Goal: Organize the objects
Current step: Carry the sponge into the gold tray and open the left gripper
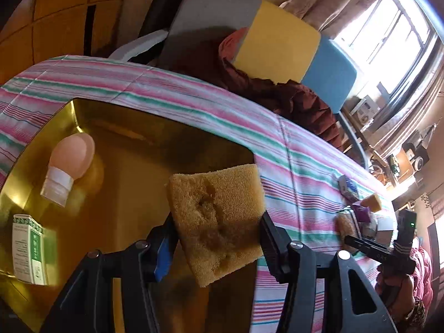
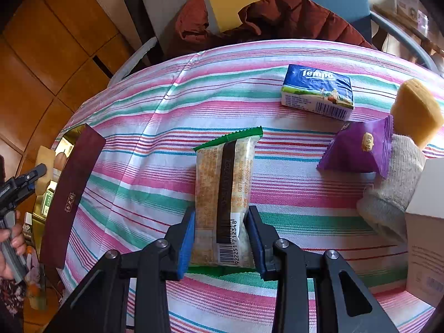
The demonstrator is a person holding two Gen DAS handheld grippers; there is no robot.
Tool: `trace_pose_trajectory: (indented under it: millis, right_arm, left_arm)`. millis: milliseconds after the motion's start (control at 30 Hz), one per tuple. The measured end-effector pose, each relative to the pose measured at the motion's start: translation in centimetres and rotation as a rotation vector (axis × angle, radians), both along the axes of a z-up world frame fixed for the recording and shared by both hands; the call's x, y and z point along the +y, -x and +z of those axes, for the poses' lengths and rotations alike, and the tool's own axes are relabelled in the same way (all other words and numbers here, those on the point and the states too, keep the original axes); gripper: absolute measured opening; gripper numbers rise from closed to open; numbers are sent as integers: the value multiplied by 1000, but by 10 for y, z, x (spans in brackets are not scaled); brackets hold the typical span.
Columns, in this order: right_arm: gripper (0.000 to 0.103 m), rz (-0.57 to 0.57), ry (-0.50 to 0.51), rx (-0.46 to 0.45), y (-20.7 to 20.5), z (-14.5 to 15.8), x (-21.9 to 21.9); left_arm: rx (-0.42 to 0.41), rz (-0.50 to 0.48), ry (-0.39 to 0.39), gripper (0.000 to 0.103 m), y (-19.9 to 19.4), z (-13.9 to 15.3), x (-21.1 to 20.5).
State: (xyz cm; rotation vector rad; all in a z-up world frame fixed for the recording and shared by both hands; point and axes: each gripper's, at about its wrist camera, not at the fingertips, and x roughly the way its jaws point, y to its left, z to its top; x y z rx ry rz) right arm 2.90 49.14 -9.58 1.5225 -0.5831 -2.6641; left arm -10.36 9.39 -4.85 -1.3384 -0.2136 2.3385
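My left gripper [image 1: 216, 230] is shut on a yellow sponge [image 1: 219, 219] and holds it above the gold tray [image 1: 133, 149]. In the tray lie a pink squeeze bottle with a white cap [image 1: 69, 163] and a small green and white box [image 1: 29, 249]. My right gripper [image 2: 220, 236] is shut on a snack bar packet with green ends [image 2: 224, 197] lying on the striped tablecloth [image 2: 138, 144]. A Tempo tissue pack [image 2: 317, 91], a purple packet [image 2: 358, 149], a second sponge [image 2: 416, 111] and a grey sock [image 2: 394, 183] lie to the right.
The tray's dark red side [image 2: 72, 191] stands at the table's left in the right wrist view. A white box [image 2: 427, 236] is at the right edge. A chair with a dark red jacket [image 2: 277, 19] is behind the table. The table's far edge runs close behind the tray.
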Motion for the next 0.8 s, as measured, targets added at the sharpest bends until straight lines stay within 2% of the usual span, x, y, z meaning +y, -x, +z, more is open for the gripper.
trace_pose_trajectory:
  millis: [200, 233, 333, 400, 433, 467, 600, 800]
  right_arm:
    - [37, 8, -25, 14, 0, 0, -4]
    - [37, 11, -32, 16, 0, 0, -5]
    - [37, 18, -46, 24, 0, 0, -7]
    - [37, 20, -51, 32, 1, 0, -7]
    - [37, 19, -54, 36, 1, 0, -8]
    - [37, 21, -61, 41, 1, 0, -9]
    - [37, 30, -89, 52, 1, 0, -11]
    - [37, 3, -97, 18, 5, 2, -12]
  left_arm:
    - [-128, 63, 120, 55, 52, -40, -23]
    - [-130, 80, 144, 56, 58, -43, -25]
    - [-66, 126, 234, 61, 72, -41, -29]
    - [-51, 171, 246, 66, 82, -40, -35]
    - [-48, 190, 240, 73, 86, -39, -39]
    - [-47, 211, 228, 74, 88, -38, -43]
    - [-43, 204, 115, 74, 83, -31, -56]
    - [-22, 229, -50, 74, 40, -21, -70]
